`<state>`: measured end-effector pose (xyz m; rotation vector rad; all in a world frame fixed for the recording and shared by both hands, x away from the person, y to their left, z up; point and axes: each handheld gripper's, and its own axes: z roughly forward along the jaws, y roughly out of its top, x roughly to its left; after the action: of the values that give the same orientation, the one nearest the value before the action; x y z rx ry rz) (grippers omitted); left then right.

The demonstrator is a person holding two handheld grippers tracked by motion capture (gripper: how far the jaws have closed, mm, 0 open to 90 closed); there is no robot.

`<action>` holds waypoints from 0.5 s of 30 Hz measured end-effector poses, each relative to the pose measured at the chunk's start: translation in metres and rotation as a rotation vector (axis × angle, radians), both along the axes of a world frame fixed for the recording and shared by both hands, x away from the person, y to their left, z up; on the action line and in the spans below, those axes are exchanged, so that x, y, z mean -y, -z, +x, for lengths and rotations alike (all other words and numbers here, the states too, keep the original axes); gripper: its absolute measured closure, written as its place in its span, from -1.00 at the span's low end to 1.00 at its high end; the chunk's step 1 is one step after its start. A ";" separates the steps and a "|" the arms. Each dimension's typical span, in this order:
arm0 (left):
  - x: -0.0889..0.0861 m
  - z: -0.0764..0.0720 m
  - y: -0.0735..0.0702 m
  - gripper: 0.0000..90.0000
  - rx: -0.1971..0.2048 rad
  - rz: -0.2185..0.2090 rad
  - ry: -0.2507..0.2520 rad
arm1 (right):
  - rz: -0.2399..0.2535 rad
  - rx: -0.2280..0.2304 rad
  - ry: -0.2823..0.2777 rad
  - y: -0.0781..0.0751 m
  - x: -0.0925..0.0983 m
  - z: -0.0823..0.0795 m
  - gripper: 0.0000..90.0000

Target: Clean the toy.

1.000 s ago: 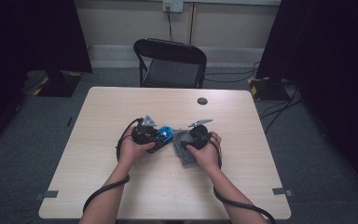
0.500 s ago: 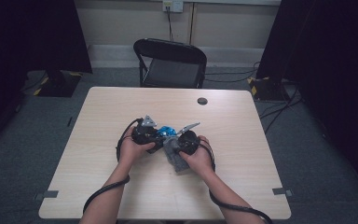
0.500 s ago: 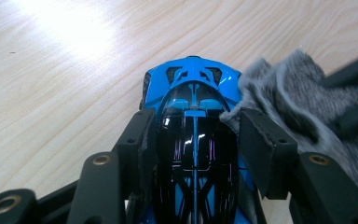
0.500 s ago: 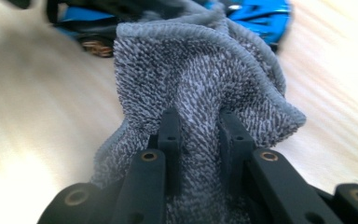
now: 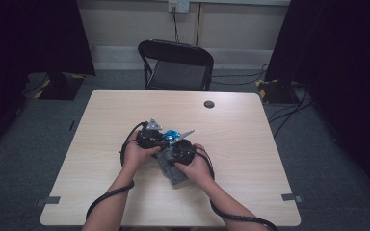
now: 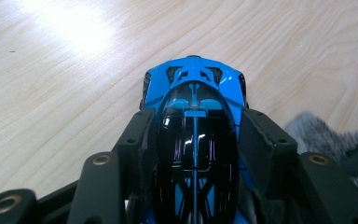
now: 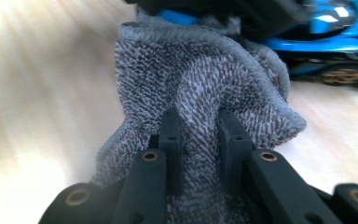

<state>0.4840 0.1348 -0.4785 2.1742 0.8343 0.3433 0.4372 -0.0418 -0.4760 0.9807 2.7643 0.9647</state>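
Note:
A blue and black toy car [image 6: 196, 93] lies on the wooden table [image 5: 250, 139], and my left gripper [image 6: 198, 123] is shut on its sides. In the high view the left gripper [image 5: 150, 137] holds the car [image 5: 172, 134] near the table's middle. My right gripper [image 7: 199, 119] is shut on a bunched fold of a grey cloth [image 7: 200, 70], right beside the car [image 7: 335, 51]. From above, the right gripper [image 5: 183, 149] sits against the left one, with the cloth [image 5: 171, 171] hanging out below it. The cloth's edge [image 6: 317, 135] also lies at the car's right in the left gripper view.
A small black disc [image 5: 209, 104] lies near the table's far edge. A black folding chair [image 5: 176, 65] stands behind the table. Cables trail from both grippers off the near edge. Dark curtains flank the room.
My right hand has slid left along the table with the grey cloth, closing up against the left gripper and the car. The left hand has kept still.

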 end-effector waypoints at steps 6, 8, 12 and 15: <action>0.000 0.000 0.000 0.05 -0.006 -0.002 -0.004 | 0.047 -0.019 -0.056 -0.001 -0.006 -0.007 0.67; 0.000 0.000 0.000 0.06 -0.006 -0.002 -0.007 | 0.065 -0.025 -0.068 -0.003 -0.004 -0.009 0.67; 0.000 0.000 0.000 0.06 -0.008 -0.005 -0.006 | 0.076 -0.019 -0.074 -0.012 0.007 -0.011 0.67; 0.000 0.000 0.000 0.06 -0.007 -0.005 -0.007 | 0.084 -0.014 -0.051 -0.020 0.022 -0.008 0.67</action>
<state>0.4838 0.1352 -0.4784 2.1689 0.8460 0.3371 0.4297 -0.0641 -0.4560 0.9355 2.7939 1.0933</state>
